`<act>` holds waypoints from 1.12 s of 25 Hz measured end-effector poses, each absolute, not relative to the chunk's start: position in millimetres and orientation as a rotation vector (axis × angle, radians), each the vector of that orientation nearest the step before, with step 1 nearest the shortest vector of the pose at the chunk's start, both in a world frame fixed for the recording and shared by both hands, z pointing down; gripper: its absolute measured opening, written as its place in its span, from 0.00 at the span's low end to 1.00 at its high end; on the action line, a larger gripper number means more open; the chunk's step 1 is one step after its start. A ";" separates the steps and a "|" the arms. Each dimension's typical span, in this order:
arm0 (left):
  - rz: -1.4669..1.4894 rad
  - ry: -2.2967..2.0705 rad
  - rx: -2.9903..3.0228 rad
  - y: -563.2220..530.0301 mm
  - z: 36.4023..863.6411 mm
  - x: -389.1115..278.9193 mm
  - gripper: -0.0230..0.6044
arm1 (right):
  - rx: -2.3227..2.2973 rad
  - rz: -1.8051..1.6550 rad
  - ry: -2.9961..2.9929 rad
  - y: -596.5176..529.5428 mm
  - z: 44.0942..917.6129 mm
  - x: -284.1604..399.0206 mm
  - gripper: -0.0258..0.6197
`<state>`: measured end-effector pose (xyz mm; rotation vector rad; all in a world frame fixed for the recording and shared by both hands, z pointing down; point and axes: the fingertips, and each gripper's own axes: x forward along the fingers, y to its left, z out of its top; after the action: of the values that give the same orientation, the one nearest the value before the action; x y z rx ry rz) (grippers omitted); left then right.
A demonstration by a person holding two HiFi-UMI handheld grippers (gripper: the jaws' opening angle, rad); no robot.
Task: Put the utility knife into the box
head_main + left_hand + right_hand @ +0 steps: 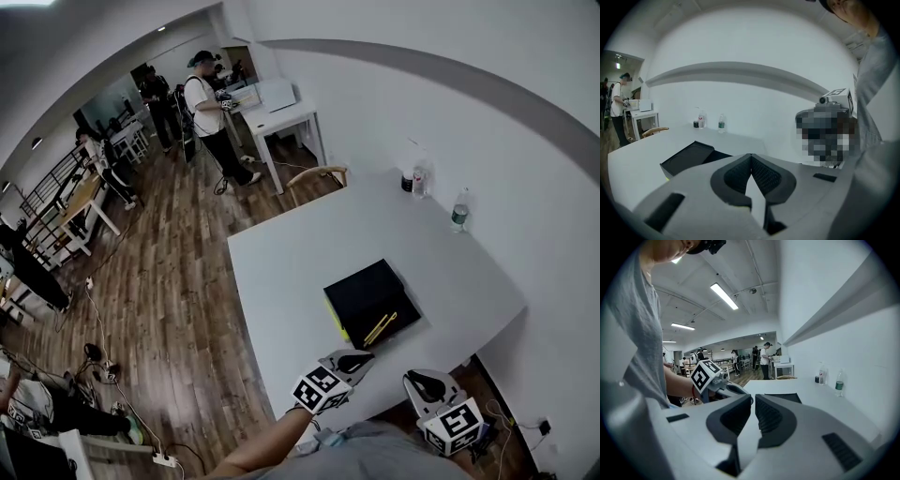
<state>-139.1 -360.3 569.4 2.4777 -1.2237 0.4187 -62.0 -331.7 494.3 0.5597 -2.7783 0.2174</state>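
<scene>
A flat black box (370, 295) lies open on the white table (281, 272). A thin yellow utility knife (381, 328) rests in its near right part. A yellow-green strip shows along the box's left edge. My left gripper (359, 357) hovers just short of the box's near edge, jaws pressed together and empty. In the left gripper view the left gripper (751, 157) points over the box (686, 157). My right gripper (424, 380) is at the table's near edge, right of the left one. In the right gripper view the right gripper (753, 398) shows only a thin slit, nothing in it.
Two water bottles (459, 211) (419, 180) and a dark cup (407, 183) stand at the table's far side by the wall. A wooden chair (319, 173) sits at the far end. People (211, 103) stand on the wood floor beyond, near a white desk (281, 117).
</scene>
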 end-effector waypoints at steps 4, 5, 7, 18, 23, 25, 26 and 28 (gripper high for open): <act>0.354 -1.257 2.467 -353.8 559.1 -140.4 0.06 | 0.555 0.219 -2.779 -332.6 493.2 -61.4 0.10; 0.339 -1.265 2.469 -352.7 556.0 -139.4 0.06 | 0.556 0.220 -2.779 -333.4 493.3 -61.0 0.10; 0.307 -1.276 2.474 -350.2 550.6 -136.3 0.06 | 0.555 0.223 -2.777 -335.3 494.7 -60.7 0.10; 0.202 -1.275 2.526 -335.3 533.3 -125.7 0.06 | 0.538 0.208 -2.773 -336.9 494.9 -65.2 0.10; 0.158 -1.274 2.550 -321.9 527.3 -121.4 0.06 | 0.525 0.207 -2.769 -333.6 494.2 -66.4 0.10; 0.154 -1.261 2.541 -318.5 532.3 -118.7 0.06 | 0.513 0.204 -2.768 -333.8 496.0 -68.1 0.10; 0.154 -1.259 2.536 -317.3 534.6 -117.8 0.06 | 0.509 0.201 -2.767 -333.8 497.0 -68.8 0.10; 0.159 -1.255 2.534 -314.8 537.1 -116.8 0.06 | 0.507 0.196 -2.763 -332.4 498.2 -70.0 0.10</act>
<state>-116.8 -314.8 537.1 2.5340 -1.2555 0.1591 -70.0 -332.4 498.2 0.5067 -2.7634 0.1963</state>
